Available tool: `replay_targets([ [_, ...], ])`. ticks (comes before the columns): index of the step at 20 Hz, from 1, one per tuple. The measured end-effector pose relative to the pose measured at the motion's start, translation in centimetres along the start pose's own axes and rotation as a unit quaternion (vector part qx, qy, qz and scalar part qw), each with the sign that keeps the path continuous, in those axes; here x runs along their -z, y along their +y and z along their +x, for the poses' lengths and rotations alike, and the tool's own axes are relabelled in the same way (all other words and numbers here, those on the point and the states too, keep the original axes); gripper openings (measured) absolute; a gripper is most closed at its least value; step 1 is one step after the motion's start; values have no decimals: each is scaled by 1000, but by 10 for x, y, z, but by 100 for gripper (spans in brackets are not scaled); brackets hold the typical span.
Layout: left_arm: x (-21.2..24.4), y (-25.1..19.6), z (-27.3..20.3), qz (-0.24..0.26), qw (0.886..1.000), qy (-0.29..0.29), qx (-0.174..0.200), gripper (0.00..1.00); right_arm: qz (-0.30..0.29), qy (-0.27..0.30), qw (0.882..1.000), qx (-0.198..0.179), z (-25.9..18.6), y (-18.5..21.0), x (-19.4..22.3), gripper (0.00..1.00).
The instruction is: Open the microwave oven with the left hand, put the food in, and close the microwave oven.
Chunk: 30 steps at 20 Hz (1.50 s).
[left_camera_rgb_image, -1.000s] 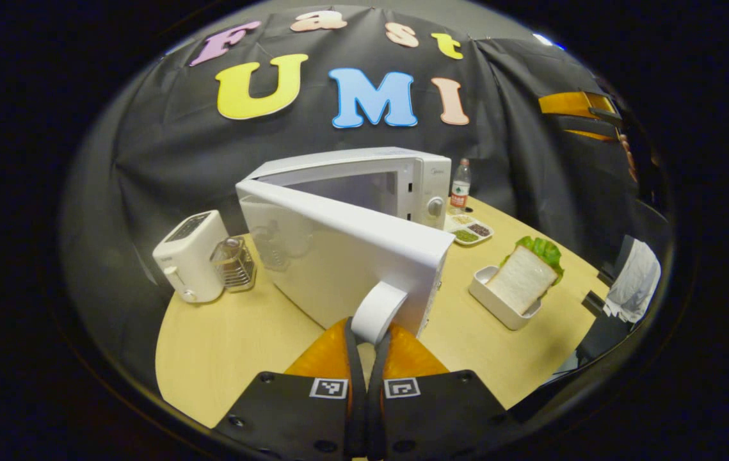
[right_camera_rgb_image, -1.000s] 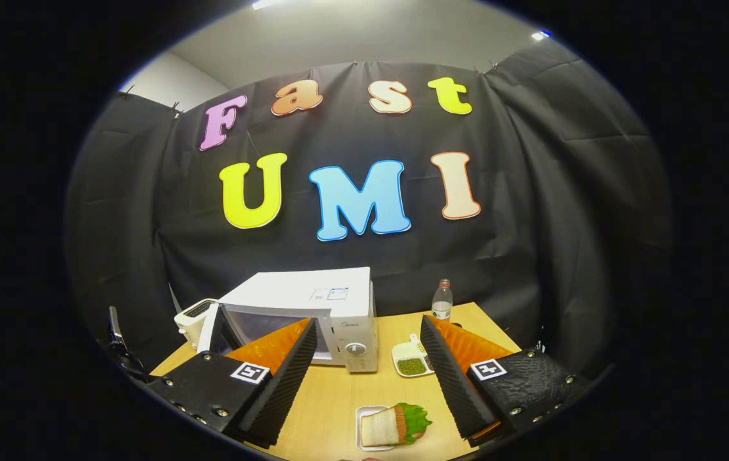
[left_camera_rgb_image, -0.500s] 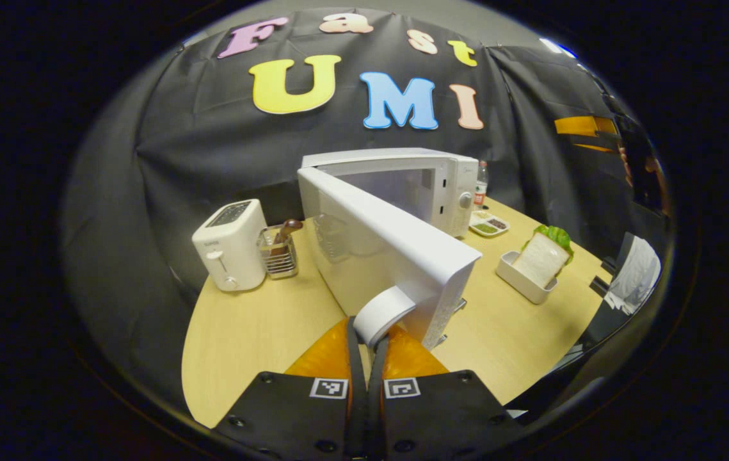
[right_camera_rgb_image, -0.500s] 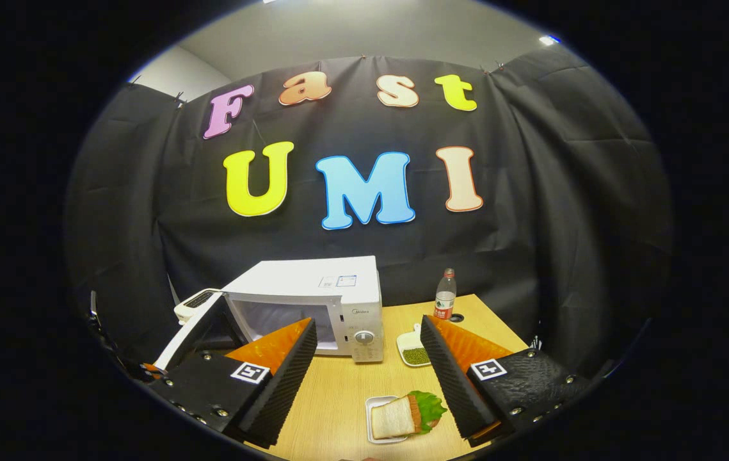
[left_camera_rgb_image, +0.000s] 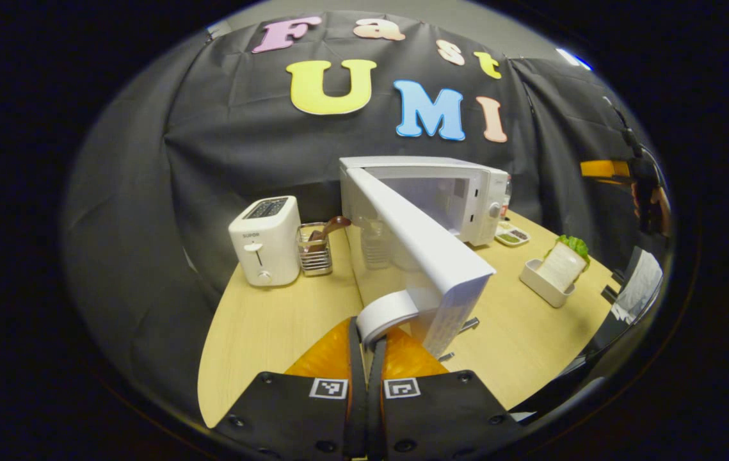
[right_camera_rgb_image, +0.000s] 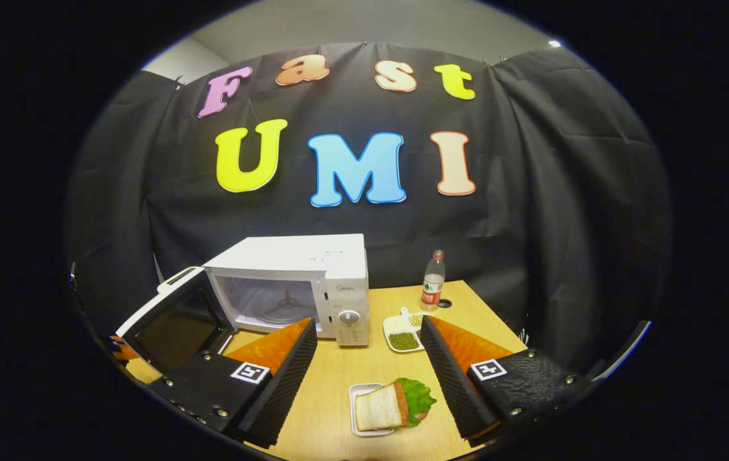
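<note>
A: Door (left_camera_rgb_image: 425, 246) first: over the last second you've swung it from roughly half open to standing well out from the microwave oven (right_camera_rgb_image: 287, 282), so the cavity and its turntable spider face you plainly in the right gripper view.

B: And the left gripper (left_camera_rgb_image: 367, 339)?

A: Its fingers are pinched together on the white handle (left_camera_rgb_image: 384, 312) at the door's free edge; you haven't let go. In the right gripper view the door's dark inner face sits at the lower left, swung clear of the opening.

B: So the opening step is about done?

A: I'd judge so. The mouth looks wide enough to take the food, so you probably needn't pull further.

B: Where's the food?

A: The sandwich (right_camera_rgb_image: 390, 406), bread with lettuce, stands in its small white tray (right_camera_rgb_image: 356, 410) on the surface (right_camera_rgb_image: 338, 384), in front of the oven and to the right of its opening. Your right gripper (right_camera_rgb_image: 367, 362) hangs above it with fingers spread wide and nothing between them; it has drifted a little nearer the tray.

B: Next?

A: Likely bring the right one down onto the tray. Hold the door steady so it doesn't swing back into the path.
</note>
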<state>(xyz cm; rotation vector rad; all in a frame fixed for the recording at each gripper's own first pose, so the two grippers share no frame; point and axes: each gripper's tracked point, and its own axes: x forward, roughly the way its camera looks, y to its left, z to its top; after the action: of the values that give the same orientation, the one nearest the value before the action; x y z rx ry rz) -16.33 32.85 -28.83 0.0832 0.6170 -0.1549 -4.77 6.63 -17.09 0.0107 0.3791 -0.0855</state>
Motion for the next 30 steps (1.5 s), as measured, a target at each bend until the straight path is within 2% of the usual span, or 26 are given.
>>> replay_targets([
  [3, 2, 7, -3, -13, 1000, -8, -2, 10, 10, 60, 998, 15, 13, -27, 54, 98],
  [6, 14, 13, -12, -15, 1000, -10, -3, 19, 6, 126, 992, 4, 21, -44, 98, 99],
  [7, 19, 17, -17, -16, 1000, -6, -9, 19, 6, 149, 989, -3, 23, -48, 113, 98],
  [9, 27, 30, -31, -17, 999, 3, -40, 28, 9, 193, 981, -17, 23, -52, 138, 98],
  [11, 3, 33, -52, -27, 997, -22, -70, 23, 9, 227, 973, -33, 23, -50, 159, 99],
  [13, -47, 20, -77, -31, 992, -73, -94, 22, 12, 248, 967, -49, 26, -50, 171, 99],
  [14, -74, 7, -84, -33, 989, -100, -103, 14, 18, 256, 965, -59, 27, -48, 174, 98],
  [17, -165, -45, -93, -21, 979, -178, -100, 57, 36, 276, 957, -81, 30, -41, 185, 98],
  [20, -236, -96, -87, -12, 969, -228, -92, 100, 51, 290, 951, -94, 27, -42, 190, 99],
  [22, -266, -133, -84, -11, 966, -249, -70, 98, 63, 296, 948, -104, 26, -43, 192, 98],
  [24, -282, -155, -79, -3, 964, -259, -65, 97, 80, 298, 944, -115, 30, -40, 192, 99],
  [26, -288, -174, -73, -4, 964, -260, -61, 97, 97, 313, 936, -128, 32, -35, 196, 88],
  [28, -291, -184, -69, -3, 965, -253, -65, 97, 115, 325, 926, -155, 32, -26, 194, 63],
  [30, -293, -191, -69, -1, 966, -249, -72, 97, 127, 330, 920, -170, 34, -25, 195, 30],
])
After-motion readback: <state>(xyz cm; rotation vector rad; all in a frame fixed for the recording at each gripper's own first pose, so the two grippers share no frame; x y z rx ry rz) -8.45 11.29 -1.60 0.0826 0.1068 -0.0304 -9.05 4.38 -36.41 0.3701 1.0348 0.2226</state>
